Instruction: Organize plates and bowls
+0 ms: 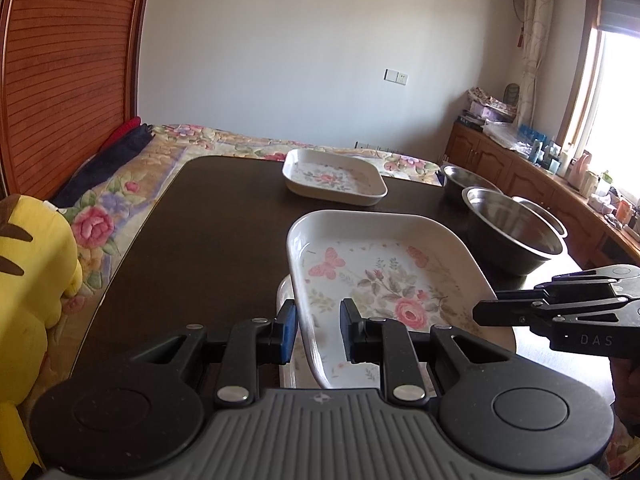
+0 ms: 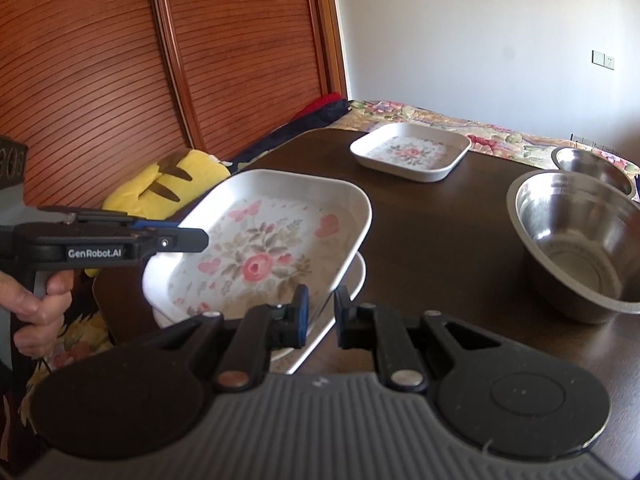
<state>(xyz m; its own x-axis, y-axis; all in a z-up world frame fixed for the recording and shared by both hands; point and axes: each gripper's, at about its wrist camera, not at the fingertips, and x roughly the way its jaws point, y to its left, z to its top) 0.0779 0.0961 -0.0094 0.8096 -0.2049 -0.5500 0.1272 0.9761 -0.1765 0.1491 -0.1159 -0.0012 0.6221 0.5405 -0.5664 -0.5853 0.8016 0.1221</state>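
A white square plate with a rose print (image 1: 380, 280) (image 2: 260, 256) hangs tilted just above a second white plate (image 1: 285, 292) (image 2: 358, 276) lying on the dark table (image 1: 200, 240) (image 2: 440, 240). My left gripper (image 1: 318, 332) (image 2: 202, 236) is shut on the plate's left rim. My right gripper (image 2: 322, 316) (image 1: 480, 314) pinches its right rim. A third floral plate (image 1: 332, 176) (image 2: 412, 152) rests at the table's far side. At the right stand a large steel bowl (image 1: 516, 232) (image 2: 576, 240) and a smaller one (image 1: 468, 178) (image 2: 588, 164).
A yellow plush toy (image 1: 32, 272) (image 2: 172, 184) sits on the flower-print bedcover (image 1: 120, 200) left of the table, under a slatted wooden wardrobe (image 2: 120, 60). A person's hand (image 2: 40, 312) holds the left gripper's handle. Wooden cabinets (image 1: 520, 168) line the right wall.
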